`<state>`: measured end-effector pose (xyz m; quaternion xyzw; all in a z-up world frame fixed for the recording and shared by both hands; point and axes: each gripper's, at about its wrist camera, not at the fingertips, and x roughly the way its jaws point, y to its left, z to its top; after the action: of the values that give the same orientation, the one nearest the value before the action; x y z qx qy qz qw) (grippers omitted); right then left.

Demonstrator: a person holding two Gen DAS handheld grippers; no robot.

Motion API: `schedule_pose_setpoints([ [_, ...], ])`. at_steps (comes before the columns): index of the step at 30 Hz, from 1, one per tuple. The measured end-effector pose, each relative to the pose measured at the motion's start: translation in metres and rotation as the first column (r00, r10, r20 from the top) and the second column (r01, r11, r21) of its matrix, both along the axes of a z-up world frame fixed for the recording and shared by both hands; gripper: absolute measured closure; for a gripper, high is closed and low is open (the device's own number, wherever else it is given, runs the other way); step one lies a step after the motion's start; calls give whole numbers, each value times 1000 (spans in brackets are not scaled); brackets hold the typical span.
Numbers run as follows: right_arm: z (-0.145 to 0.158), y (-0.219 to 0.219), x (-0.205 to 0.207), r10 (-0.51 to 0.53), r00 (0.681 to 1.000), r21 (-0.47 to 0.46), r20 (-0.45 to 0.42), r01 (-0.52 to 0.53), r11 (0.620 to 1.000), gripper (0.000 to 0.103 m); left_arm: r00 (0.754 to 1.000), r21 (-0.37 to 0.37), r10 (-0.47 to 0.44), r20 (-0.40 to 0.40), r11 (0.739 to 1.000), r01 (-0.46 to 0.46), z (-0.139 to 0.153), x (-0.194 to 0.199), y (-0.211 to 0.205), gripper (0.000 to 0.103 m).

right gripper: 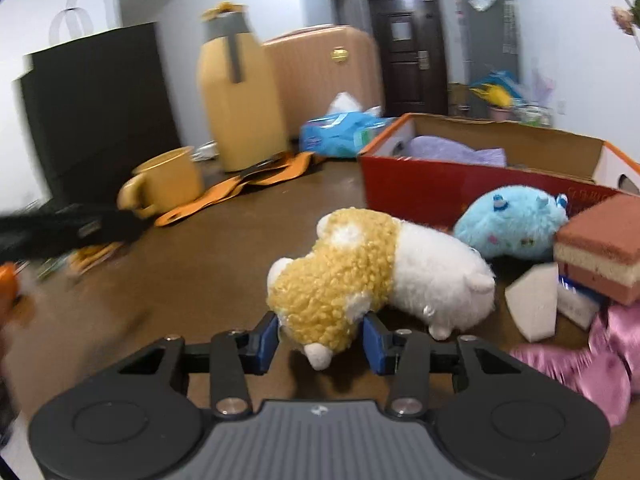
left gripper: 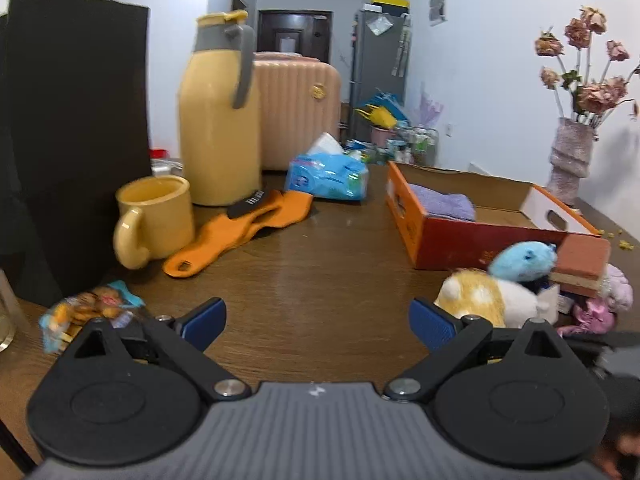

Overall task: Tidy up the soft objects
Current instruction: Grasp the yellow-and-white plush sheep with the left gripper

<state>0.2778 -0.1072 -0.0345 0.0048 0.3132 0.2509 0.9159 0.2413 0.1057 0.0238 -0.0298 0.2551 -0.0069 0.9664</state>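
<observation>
**Right claw closed around the plush's yellow end, left claw wide and empty**

At your far left stands a black paper bag (left gripper: 76,128), with a snack packet (left gripper: 86,314) lying on the wooden table (left gripper: 320,280) in front of it. Next comes the yellow mug (left gripper: 154,218), and behind it the tall yellow flask (left gripper: 218,120). An orange sock (left gripper: 240,232) stretches across the table from the mug toward the blue tissue pack (left gripper: 328,176).

Your left gripper (left gripper: 318,322) hangs over bare table with its jaws spread wide; nothing sits between the blue pads (left gripper: 204,322).

Further right, the orange cardboard box (left gripper: 460,240) lies open with a folded purple cloth (left gripper: 442,202) inside, at its left end. Just in front of the box's near wall is the pile of soft things: the yellow-and-white plush (right gripper: 376,272) lies on its side on the table, the blue plush (right gripper: 510,222) sits behind it against the box, and a pink-and-cream sponge block (right gripper: 600,248) leans beside the blue one. A white wedge (right gripper: 534,300) and pink satin fabric (right gripper: 592,356) lie at the right edge.

Your right gripper (right gripper: 320,338) has its jaws partly closed, one blue pad on either side of the plush's curly yellow end and pressing into the fur. The plush appears to rest on the table.
</observation>
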Motion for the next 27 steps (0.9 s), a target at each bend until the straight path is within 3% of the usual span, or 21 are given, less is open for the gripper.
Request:
schedule_pose_setpoints([
  [4,2,-36,-45,167,985,-9,-40,-167,986,58,991,-91,-129,-35,988,126,-10,10,-17,3],
  [5,2,-45,-51,161,986,-15,-50,-162,987,57,985,-113,-164,-46,981,158,-12,14,-25,3],
  [9,3,-93,-67,-35,997,-25,-62,34,999,56,947,-213,-311,-77,933,289,-20,32,-58,4],
  [12,6,-114,-78,-96,994,49,-50,98,994,56,928,-237,-354,-114,917,321,-29,41,-77,25],
  [13,8,-118,-81,-100,994,80,-38,103,992,56,923,-248,-356,-147,916,314,-32,45,-80,39],
  [15,9,-123,-80,-117,992,145,-44,122,982,56,913,-334,-366,-179,896,293,-37,45,-78,45],
  [18,9,-125,-64,-117,989,272,-87,136,953,56,911,-414,-337,-237,883,219,-37,34,-72,46],
  [20,5,-125,-56,-102,987,332,-120,137,933,56,911,-426,-329,-247,882,203,-33,21,-72,41],
  [25,-2,-123,-49,-135,983,345,-121,169,923,54,899,-467,-371,-234,854,231,-22,5,-61,31],
  [26,-1,-124,-50,-145,983,339,-116,176,924,54,906,-453,-359,-222,861,230,-20,5,-60,30],
  [27,1,-126,-52,-152,982,337,-111,180,924,54,919,-418,-323,-226,884,208,-19,8,-60,30],
])
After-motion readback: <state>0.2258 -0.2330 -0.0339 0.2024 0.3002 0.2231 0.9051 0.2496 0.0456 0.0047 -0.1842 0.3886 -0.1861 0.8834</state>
